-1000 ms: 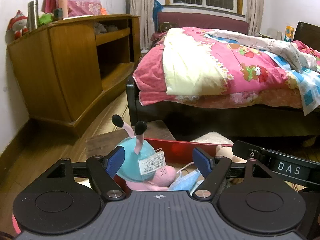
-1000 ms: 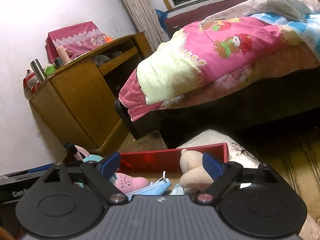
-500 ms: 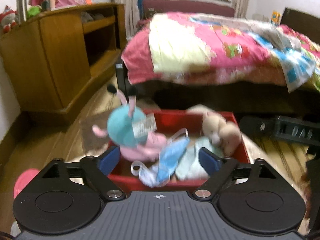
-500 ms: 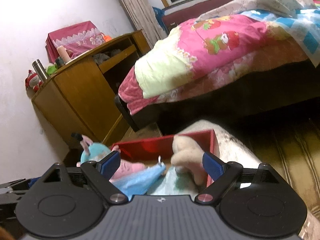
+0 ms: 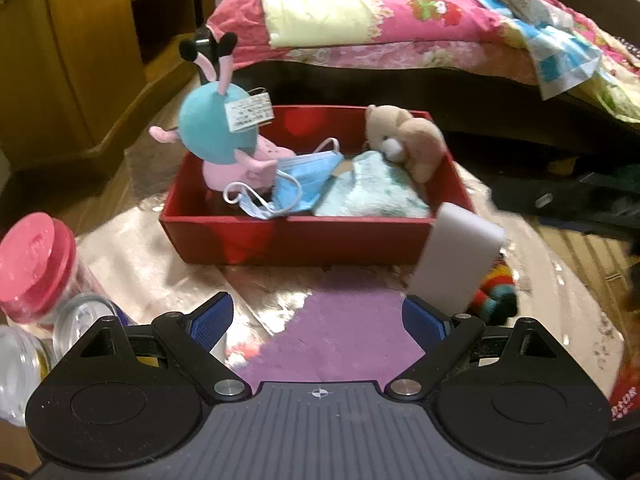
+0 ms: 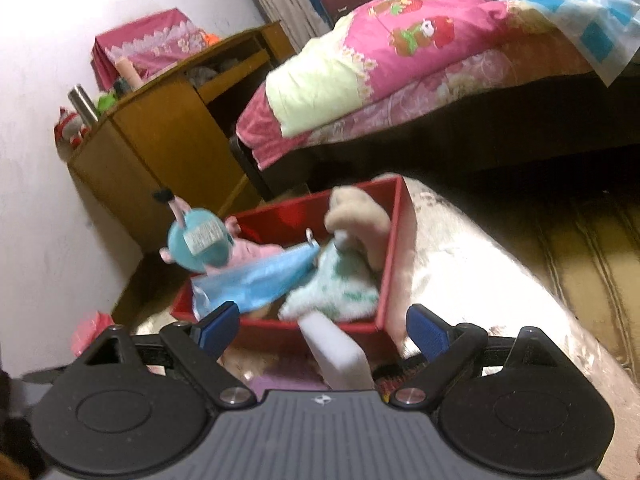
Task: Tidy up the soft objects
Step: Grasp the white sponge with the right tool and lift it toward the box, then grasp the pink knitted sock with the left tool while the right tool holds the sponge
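So the red box [image 5: 304,240] already holds the blue-headed plush [image 5: 218,132], a face mask [image 5: 298,184], a mint fluffy cloth [image 5: 372,192] and a tan teddy [image 5: 408,136]. Still out on the counter [image 5: 132,248]: a white sponge block [image 5: 456,260], leaning upright at the box's near right corner. Left tongs [image 5: 318,316] are spread wide, nothing between them; right tongs [image 6: 322,326] are spread too, with the sponge in the gap, apparently unpinched. It probably weighs nothing and squishes, so I'd pinch its flat faces mid-block, gently.
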The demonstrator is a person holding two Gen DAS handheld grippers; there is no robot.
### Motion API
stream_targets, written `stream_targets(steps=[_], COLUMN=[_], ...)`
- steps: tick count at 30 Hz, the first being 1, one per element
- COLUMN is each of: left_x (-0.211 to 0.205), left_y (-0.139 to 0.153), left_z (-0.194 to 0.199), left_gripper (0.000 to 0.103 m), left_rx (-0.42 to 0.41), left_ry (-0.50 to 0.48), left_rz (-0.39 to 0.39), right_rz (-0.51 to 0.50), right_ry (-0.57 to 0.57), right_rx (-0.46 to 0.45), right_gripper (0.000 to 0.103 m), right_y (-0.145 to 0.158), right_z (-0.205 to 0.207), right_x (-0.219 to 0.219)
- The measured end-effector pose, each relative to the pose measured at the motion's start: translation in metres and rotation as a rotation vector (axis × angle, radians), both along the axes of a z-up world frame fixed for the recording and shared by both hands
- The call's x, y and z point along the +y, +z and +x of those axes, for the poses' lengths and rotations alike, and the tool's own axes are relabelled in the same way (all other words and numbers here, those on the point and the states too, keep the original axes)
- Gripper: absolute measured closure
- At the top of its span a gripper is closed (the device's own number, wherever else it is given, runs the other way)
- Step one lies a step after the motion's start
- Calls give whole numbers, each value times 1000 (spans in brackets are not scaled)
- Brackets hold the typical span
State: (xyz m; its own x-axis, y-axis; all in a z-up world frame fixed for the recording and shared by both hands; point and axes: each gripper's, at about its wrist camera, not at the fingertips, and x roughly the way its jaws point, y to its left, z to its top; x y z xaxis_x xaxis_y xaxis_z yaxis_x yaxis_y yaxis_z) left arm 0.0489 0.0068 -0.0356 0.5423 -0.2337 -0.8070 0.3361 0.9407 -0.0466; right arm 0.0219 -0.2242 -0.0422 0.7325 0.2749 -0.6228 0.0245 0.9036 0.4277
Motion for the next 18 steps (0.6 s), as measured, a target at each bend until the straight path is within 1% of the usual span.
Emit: stream_targets(steps=[4, 9, 12, 15, 18], left_x=[3, 1, 4, 4, 4], left_y=[2, -2, -2, -3, -6], left_z=[-8, -8, -6, -5, -6], left_gripper=[14, 14, 14, 14, 14], left_rx=[19, 29, 47, 58, 60], left_ry=[0, -8, 5, 6, -2], left_rz=[-42, -28, -52, -65, -53], right_rz=[-49, -56, -69, -47, -12], right_ry=[26, 27, 24, 9, -6], right_rx=[57, 117, 142, 173, 195], right_gripper=[38, 38, 38, 38, 38], right_y=[-16, -31, -38, -48, -58], right_z=[6, 12, 16, 24, 34], right_x=[7, 15, 23, 29, 31])
